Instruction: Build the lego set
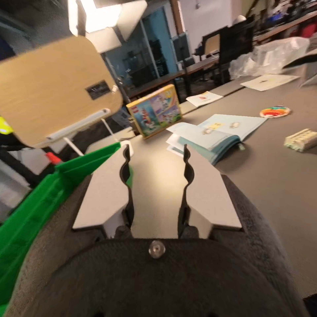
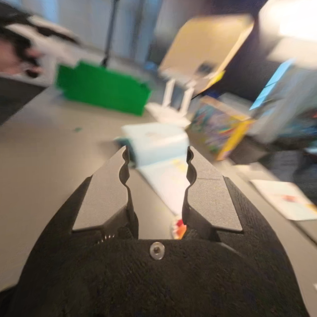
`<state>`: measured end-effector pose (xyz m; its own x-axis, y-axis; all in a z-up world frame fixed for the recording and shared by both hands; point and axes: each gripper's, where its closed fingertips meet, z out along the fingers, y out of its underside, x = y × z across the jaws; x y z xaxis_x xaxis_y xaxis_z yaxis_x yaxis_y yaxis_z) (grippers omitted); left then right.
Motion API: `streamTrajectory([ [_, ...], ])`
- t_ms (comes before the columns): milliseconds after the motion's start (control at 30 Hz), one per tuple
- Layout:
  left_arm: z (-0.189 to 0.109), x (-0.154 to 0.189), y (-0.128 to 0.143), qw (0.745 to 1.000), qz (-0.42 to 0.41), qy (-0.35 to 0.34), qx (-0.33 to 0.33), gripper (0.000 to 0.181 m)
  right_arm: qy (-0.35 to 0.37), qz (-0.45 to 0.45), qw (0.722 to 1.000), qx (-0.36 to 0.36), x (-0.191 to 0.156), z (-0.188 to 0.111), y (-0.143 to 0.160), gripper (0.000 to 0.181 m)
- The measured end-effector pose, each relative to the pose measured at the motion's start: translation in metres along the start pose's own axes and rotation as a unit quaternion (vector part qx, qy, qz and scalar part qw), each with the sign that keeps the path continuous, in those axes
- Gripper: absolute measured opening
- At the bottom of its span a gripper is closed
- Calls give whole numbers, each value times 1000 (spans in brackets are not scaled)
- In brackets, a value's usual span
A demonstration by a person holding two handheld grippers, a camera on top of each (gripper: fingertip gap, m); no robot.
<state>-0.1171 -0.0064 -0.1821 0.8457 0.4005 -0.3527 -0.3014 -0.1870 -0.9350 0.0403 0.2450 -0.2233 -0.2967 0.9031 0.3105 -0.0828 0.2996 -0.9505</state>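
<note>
My left gripper (image 1: 156, 149) is open and empty above the grey table (image 1: 257, 180). A green lego baseplate (image 1: 51, 188) lies just to its left, partly behind the left finger. An open light-blue instruction booklet (image 1: 219, 132) lies ahead to the right, with the lego box (image 1: 154, 111) standing behind it. A pale yellow-green lego build (image 1: 298, 142) sits at the far right. My right gripper (image 2: 157, 151) is open and empty, pointing at the booklet (image 2: 154, 142). The right view is blurred; the green baseplate (image 2: 103, 92) and box (image 2: 217, 127) show beyond.
A wooden chair back (image 1: 56, 89) stands past the table's left edge. A round colourful piece (image 1: 274, 112) and loose paper sheets (image 1: 204, 98) lie farther back. A white-legged stand (image 2: 175, 103) is near the box. A blurred person (image 2: 15, 51) is at far left. My left gripper's tips are some 35 cm from the green lego baseplate (image 1: 51, 188).
</note>
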Motion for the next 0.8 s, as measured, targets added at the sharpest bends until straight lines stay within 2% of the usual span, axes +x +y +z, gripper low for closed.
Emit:
streamTrajectory([
  [67,-19,-24,-13,998,27,-53,23,59,136,-41,987,74,37,-21,-16,60],
  [133,-39,-52,-24,992,51,-111,36,58,232,-89,965,81,60,-40,-17,56],
  [233,-65,-95,-29,981,74,-176,18,51,300,-118,945,59,78,-54,-13,55],
  [367,-84,-155,-9,964,87,-246,-56,50,331,-104,937,43,88,-59,-3,55],
  [500,-83,-193,23,964,33,-231,-125,51,355,-96,930,14,99,-61,9,51],
  [600,-79,-204,53,967,-33,-192,-164,52,385,-85,919,-15,109,-68,19,33],
  [667,-75,-206,69,969,-63,-166,-173,51,410,-80,908,-21,116,-74,21,33],
  [800,-67,-210,101,968,-58,-121,-212,43,468,-76,879,-45,131,-90,27,42],
])
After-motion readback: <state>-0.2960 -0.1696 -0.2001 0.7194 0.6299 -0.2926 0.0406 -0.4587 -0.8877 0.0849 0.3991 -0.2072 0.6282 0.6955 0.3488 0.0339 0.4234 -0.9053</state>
